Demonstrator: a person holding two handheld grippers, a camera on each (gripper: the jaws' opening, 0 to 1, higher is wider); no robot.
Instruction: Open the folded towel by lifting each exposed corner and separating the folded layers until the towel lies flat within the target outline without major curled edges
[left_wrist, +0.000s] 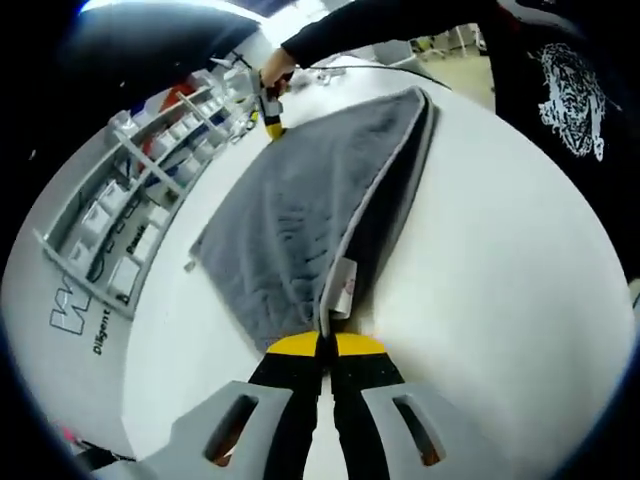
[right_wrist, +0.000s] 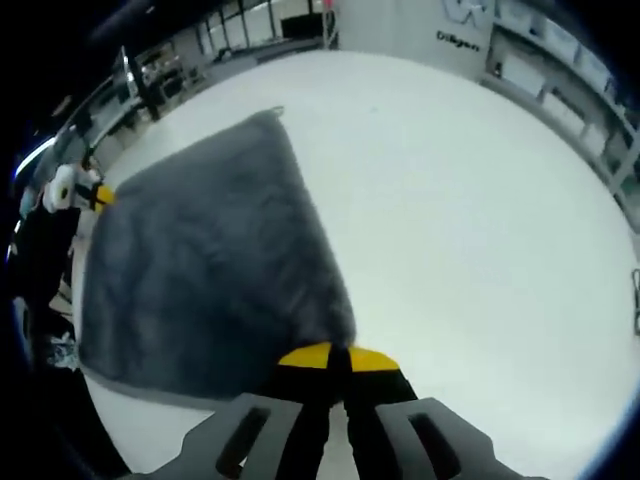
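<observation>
So both grippers have a corner pinched right now. In the left gripper view the left gripper (left_wrist: 325, 345), yellow-tipped jaws low in the middle of the frame, is clamped together on the near corner of the grey terry towel with the pale hemmed edge (left_wrist: 310, 220), right by the little white care tag (left_wrist: 342, 288). The towel runs from there up toward the top centre over the white round-looking tabletop (left_wrist: 500, 270), and the right gripper (left_wrist: 272, 122) sits at its far corner in the upper left, held by a person's hand; at that size I can't tell how its jaws stand. The right gripper view settles it, though: jaws together on a towel corner at bottom centre (right_wrist: 342, 357), cloth spreading to the upper left. The hem on the right side in the left view looks like a doubled layer, so I'd guess it's still folded once. My advice for this step: make sure each pinch has only the top layer, lift both corners evenly, keep the edge taut between them, and carry it over slowly so the hem doesn't curl under. I can't make out the target outline anywhere.
</observation>
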